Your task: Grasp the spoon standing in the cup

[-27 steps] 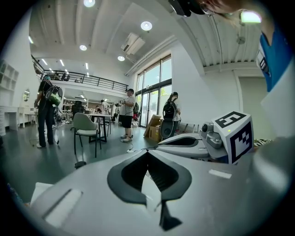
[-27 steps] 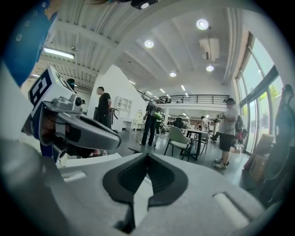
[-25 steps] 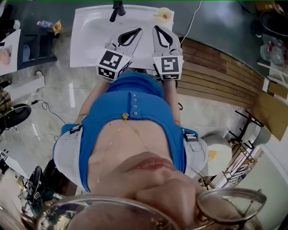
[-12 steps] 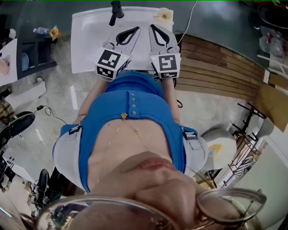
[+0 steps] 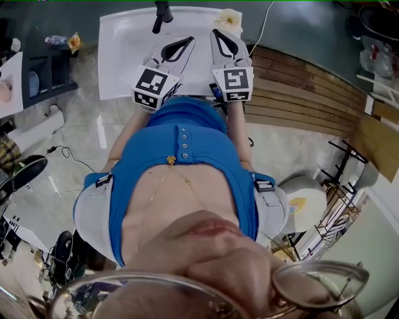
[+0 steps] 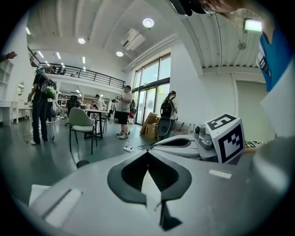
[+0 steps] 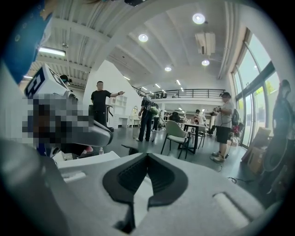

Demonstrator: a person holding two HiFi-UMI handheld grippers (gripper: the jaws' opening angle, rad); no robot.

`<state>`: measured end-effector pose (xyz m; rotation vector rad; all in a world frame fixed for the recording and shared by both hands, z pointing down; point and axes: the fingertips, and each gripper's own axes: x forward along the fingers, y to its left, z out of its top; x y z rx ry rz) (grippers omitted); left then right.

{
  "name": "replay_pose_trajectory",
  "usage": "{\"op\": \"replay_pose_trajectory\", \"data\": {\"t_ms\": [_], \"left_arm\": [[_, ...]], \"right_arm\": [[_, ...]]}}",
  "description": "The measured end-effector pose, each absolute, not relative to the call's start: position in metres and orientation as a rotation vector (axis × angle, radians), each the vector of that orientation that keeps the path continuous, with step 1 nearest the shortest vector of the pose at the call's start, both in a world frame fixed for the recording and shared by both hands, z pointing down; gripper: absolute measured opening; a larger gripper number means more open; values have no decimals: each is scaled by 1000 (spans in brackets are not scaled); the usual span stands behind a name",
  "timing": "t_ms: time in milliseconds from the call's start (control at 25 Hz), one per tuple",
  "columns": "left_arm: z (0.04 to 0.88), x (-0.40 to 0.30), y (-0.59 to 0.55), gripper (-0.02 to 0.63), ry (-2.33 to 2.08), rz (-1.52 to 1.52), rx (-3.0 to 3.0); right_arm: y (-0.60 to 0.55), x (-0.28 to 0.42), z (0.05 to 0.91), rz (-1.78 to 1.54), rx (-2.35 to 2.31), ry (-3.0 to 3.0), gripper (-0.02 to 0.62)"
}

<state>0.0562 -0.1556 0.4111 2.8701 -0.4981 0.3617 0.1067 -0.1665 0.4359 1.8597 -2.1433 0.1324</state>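
A pale cup (image 5: 229, 18) stands at the far right corner of the white table (image 5: 128, 56) in the head view. The spoon in it is too small to make out. My left gripper (image 5: 192, 40) and right gripper (image 5: 216, 31) are held side by side above the table's near half, both pointing toward the far edge. Each one's jaws meet at the tips with nothing between them. The cup lies just beyond and right of the right gripper's tips, apart from them. In the left gripper view the shut jaws (image 6: 147, 152) point into the hall, and no cup shows there. The right gripper view (image 7: 147, 154) shows no cup either.
A black stand-like object (image 5: 163, 11) sits at the table's far edge, ahead of the left gripper. Wooden decking (image 5: 299, 99) lies right of the table. Chairs (image 6: 83, 122), tables and several standing people fill the hall beyond.
The right gripper has shifted slightly further over the table toward the cup. The left gripper has barely moved. Both stay shut.
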Motion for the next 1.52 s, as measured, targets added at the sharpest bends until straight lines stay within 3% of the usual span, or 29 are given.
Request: {"op": "replay_pose_trajectory", "data": {"t_ms": [1520], "left_arm": [[419,26,-160,2,-614,371,2805]], "right_arm": [[-186,149,511,200,1670,-1952,2]]}}
